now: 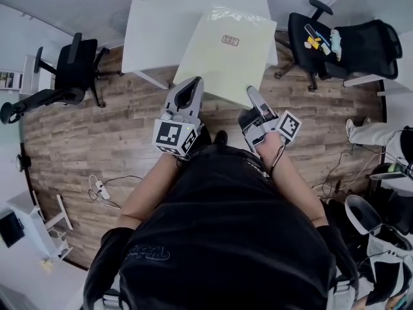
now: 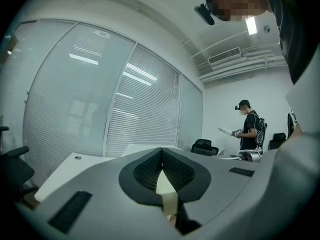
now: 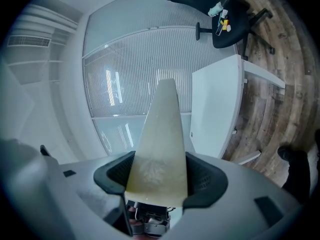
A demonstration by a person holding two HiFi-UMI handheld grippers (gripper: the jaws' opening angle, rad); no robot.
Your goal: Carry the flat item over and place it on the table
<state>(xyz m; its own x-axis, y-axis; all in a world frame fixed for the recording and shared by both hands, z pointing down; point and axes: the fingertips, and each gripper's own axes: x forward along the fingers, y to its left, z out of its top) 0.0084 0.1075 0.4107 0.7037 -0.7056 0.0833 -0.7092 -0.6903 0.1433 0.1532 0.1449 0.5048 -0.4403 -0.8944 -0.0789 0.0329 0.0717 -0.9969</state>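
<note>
The flat item (image 1: pixel 226 50) is a pale yellow sheet-like pack with a small label. It hangs level above the wooden floor, and its far part overlaps the white table (image 1: pixel 161 24). My left gripper (image 1: pixel 187 97) is shut on its near left edge. My right gripper (image 1: pixel 253 97) is shut on its near right edge. In the left gripper view the pads (image 2: pixel 142 171) meet around a thin cream edge of the flat item (image 2: pixel 168 196). In the right gripper view the flat item (image 3: pixel 162 129) fills the gap between the jaws of my right gripper (image 3: pixel 157 179), and the table (image 3: pixel 215 109) lies beyond it.
A black office chair (image 1: pixel 71 70) stands left of the table, and another (image 1: pixel 348 44) with small items on its seat stands to the right. Cables (image 1: pixel 103 189) lie on the floor at left. A person (image 2: pixel 248 126) stands far off, and someone's legs (image 1: pixel 371 131) show at right.
</note>
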